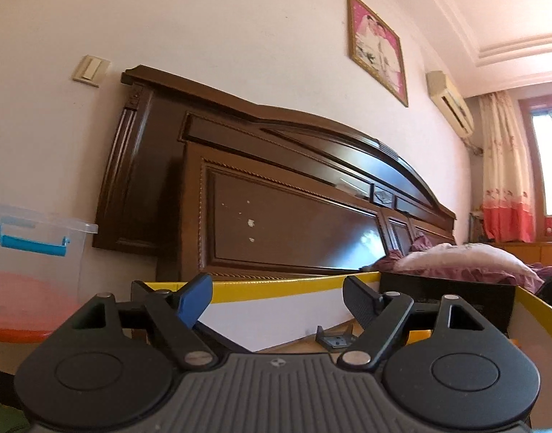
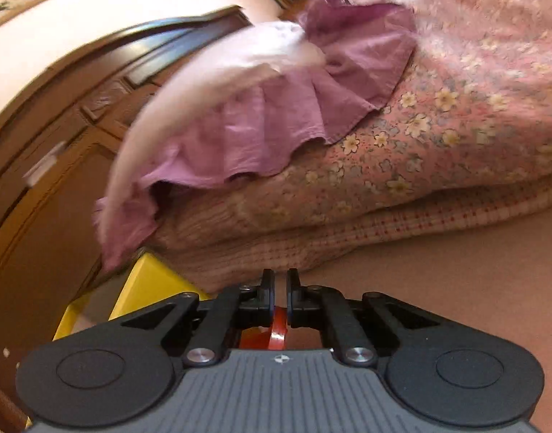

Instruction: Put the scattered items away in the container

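Note:
In the left wrist view my left gripper [image 1: 276, 299] stands open with nothing between its fingers. It is held over a yellow-rimmed box [image 1: 276, 288]. A small grey item [image 1: 333, 340] lies on the box floor beyond the fingers. A clear plastic container [image 1: 34, 231] with a blue latch stands at the left on an orange surface [image 1: 19, 328]. In the right wrist view my right gripper [image 2: 281, 278] is shut, and a thin red object [image 2: 278, 328] shows pinched in the narrow gap between its jaws. Most of that object is hidden by the gripper body.
A dark wooden headboard [image 1: 276, 198] and a white wall fill the left view. A bed with a floral quilt [image 2: 438, 115] and a purple-frilled pillow [image 2: 276, 108] lies ahead of the right gripper. A corner of the yellow box [image 2: 149, 285] sits at its lower left.

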Demonstrator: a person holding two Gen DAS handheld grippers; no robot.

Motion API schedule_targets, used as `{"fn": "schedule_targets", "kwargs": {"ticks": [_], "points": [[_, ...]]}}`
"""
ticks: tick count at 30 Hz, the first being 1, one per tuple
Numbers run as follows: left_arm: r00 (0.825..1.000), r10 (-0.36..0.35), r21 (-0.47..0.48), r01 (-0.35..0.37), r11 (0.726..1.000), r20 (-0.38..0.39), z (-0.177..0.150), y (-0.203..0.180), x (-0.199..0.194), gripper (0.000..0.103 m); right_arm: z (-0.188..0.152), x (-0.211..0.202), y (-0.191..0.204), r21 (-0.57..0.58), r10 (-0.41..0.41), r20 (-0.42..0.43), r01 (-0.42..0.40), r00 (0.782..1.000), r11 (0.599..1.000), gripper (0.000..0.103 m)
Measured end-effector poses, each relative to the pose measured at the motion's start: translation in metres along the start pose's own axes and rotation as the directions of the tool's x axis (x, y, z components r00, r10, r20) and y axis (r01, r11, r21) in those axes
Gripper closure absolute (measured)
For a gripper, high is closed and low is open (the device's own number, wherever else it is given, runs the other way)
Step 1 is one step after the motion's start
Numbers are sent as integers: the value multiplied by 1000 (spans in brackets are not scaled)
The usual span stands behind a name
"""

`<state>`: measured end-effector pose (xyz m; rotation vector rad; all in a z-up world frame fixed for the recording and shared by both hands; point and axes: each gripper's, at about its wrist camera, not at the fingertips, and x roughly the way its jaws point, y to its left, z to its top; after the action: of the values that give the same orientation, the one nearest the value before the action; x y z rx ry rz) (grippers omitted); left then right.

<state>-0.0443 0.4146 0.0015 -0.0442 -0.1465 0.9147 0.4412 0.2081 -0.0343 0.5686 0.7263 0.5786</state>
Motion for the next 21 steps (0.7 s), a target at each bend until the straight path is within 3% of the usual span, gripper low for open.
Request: {"fn": "schedule_targets", "kwargs": {"ticks": [3,7,9,11,13,14,17,18,19,20,21], "points": [[1000,-13,-4,13,1000,9,-1,7,-1,22,-3,-22,-5,-75,-1,39,4,999,997,95],[1000,-6,-7,7,1000,11,-3,10,-1,22,10,-53,-10,-43,9,63,-6,998,999,95],[1000,-9,-8,10,1000,13,-4,11,-2,20,21,-84,3,-90,50,123,-40,991,995,95],[1000,-6,-14,6,1000,13,-4,11,-2,16,33,-122,27,-142,168,194,-142,966,980,95],[1000,-1,-17,1,1000,23,-4,13,-5,15,34,-169,67,-219,295,273,-240,916,946,95],[999,1,-25,0,1000,39,-3,16,-7,14,33,-192,89,-286,339,329,-249,881,925,95],[997,21,-90,-14,996,79,4,39,-14,2,12,-257,140,-442,460,479,-247,747,862,95],[996,47,-123,-38,992,71,7,51,-14,0,3,-268,152,-496,501,485,-247,716,833,95],[995,81,-162,-72,984,52,9,61,-12,0,-8,-270,163,-551,546,442,-265,711,791,95],[993,118,-216,-112,970,15,10,72,-10,0,-20,-265,173,-585,559,362,-285,746,759,94],[989,141,-296,-148,944,-46,9,86,-6,0,-34,-249,183,-617,538,237,-302,809,726,93]]}}
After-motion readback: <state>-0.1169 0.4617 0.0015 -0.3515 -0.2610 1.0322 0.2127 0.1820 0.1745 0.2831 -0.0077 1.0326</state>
